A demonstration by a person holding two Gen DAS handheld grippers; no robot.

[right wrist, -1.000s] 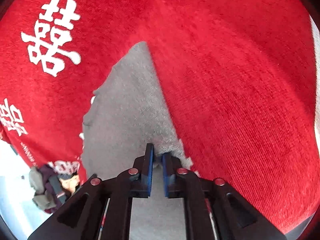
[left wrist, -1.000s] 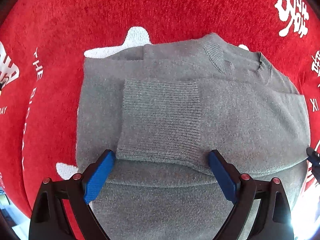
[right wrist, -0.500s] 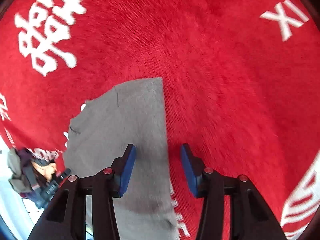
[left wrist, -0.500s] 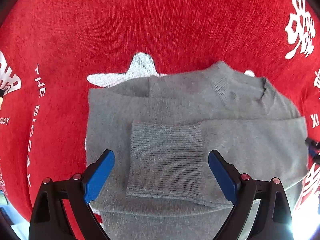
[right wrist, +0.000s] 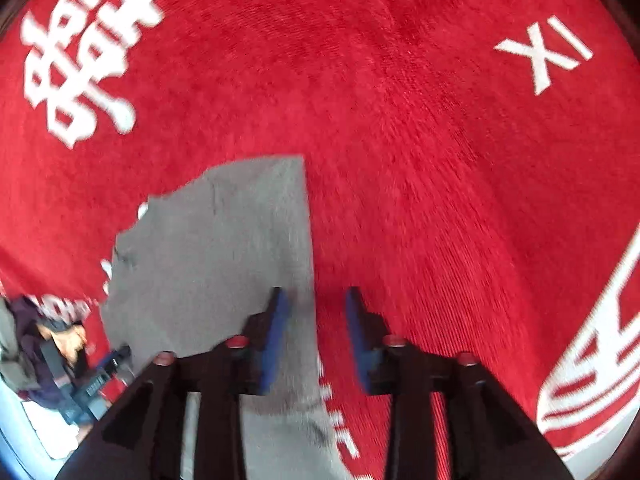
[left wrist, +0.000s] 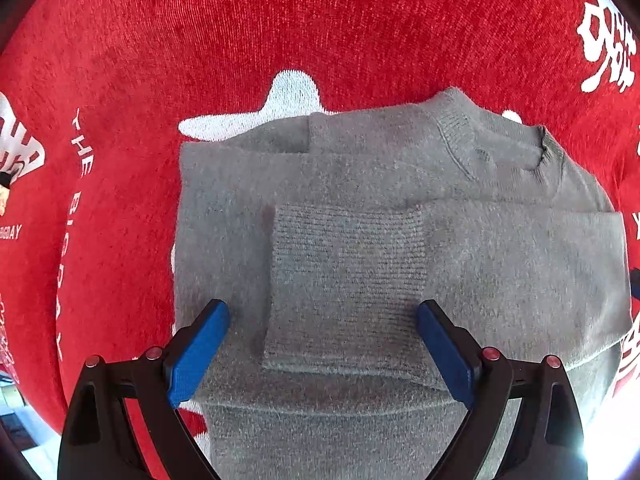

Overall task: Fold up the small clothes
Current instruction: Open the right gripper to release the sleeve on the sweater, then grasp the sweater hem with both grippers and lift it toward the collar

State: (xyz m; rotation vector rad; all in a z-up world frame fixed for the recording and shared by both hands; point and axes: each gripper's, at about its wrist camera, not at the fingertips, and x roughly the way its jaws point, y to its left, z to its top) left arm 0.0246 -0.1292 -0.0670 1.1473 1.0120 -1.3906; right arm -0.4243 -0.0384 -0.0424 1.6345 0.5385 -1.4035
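Note:
A small grey knit sweater (left wrist: 360, 184) lies flat on a red cloth (left wrist: 320, 20), collar at the far right, one sleeve folded across the body with its ribbed cuff (left wrist: 348, 280) on top. My left gripper (left wrist: 324, 344) is open and empty, hovering over the cuff with a blue pad on each side. In the right wrist view the sweater (right wrist: 208, 260) shows as a grey panel with a straight right edge. My right gripper (right wrist: 314, 332) is open and empty, straddling that edge.
The red cloth (right wrist: 440, 160) carries white characters and lettering and covers the whole surface. The left gripper's hand and a dark pile of clothes (right wrist: 44, 344) show at the right wrist view's lower left, past the cloth's edge.
My right gripper has let go of the sweater's edge, opened and pulled back. My left gripper stayed open and drew back and up, so more of the sweater shows.

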